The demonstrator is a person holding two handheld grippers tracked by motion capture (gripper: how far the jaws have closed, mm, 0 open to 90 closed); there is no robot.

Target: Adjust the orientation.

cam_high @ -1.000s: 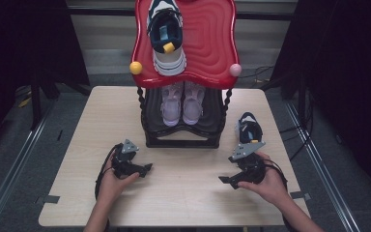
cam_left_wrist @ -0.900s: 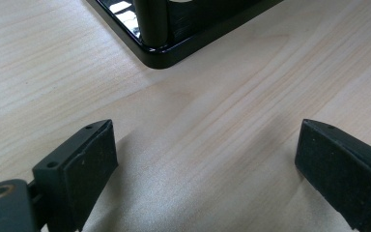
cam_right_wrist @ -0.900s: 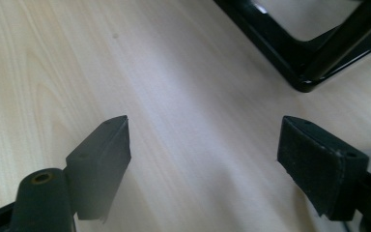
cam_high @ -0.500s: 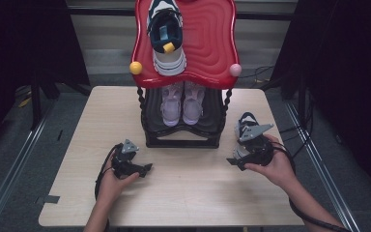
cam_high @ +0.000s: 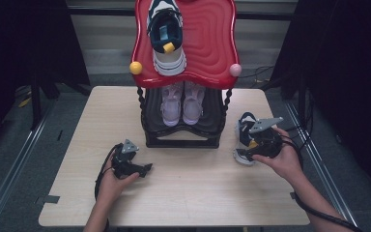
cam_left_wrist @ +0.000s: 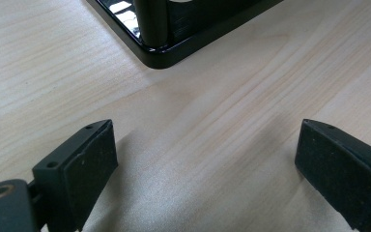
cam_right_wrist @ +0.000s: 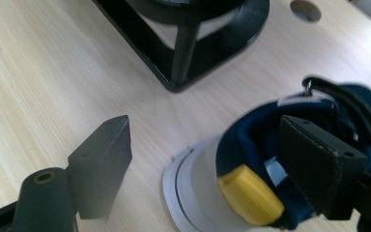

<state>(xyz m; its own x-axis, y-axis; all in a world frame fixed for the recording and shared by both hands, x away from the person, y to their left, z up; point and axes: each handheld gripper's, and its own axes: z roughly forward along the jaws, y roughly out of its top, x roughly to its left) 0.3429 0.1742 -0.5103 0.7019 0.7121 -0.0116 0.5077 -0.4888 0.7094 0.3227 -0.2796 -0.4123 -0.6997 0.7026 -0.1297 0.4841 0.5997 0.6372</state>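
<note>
A navy and white shoe [cam_high: 245, 126] with a yellow heel tab [cam_right_wrist: 251, 195] lies on the table right of the rack. My right gripper [cam_high: 244, 153] hovers over its heel end, open. In the right gripper view [cam_right_wrist: 205, 128] one jaw hangs over the shoe's opening [cam_right_wrist: 256, 140] and the other stands over bare wood; neither presses on it. A matching shoe [cam_high: 166, 34] sits on the rack's red top shelf [cam_high: 212, 43]. A pink pair [cam_high: 183, 101] rests on the black lower shelf [cam_high: 207, 123]. My left gripper [cam_high: 145, 169] rests open on the table in front of the rack, nothing between its jaws [cam_left_wrist: 203, 130].
The rack's black base [cam_left_wrist: 164, 53] lies just ahead of the left gripper, and one of its posts [cam_right_wrist: 183, 58] stands beyond the shoe. The wooden table [cam_high: 183, 203] has bare room along its front. A round hole [cam_right_wrist: 305, 9] is in the tabletop past the rack.
My right hand has moved away from the table's front right, up and toward the rack, and now hangs over the shoe on the table. The left hand has stayed put.
</note>
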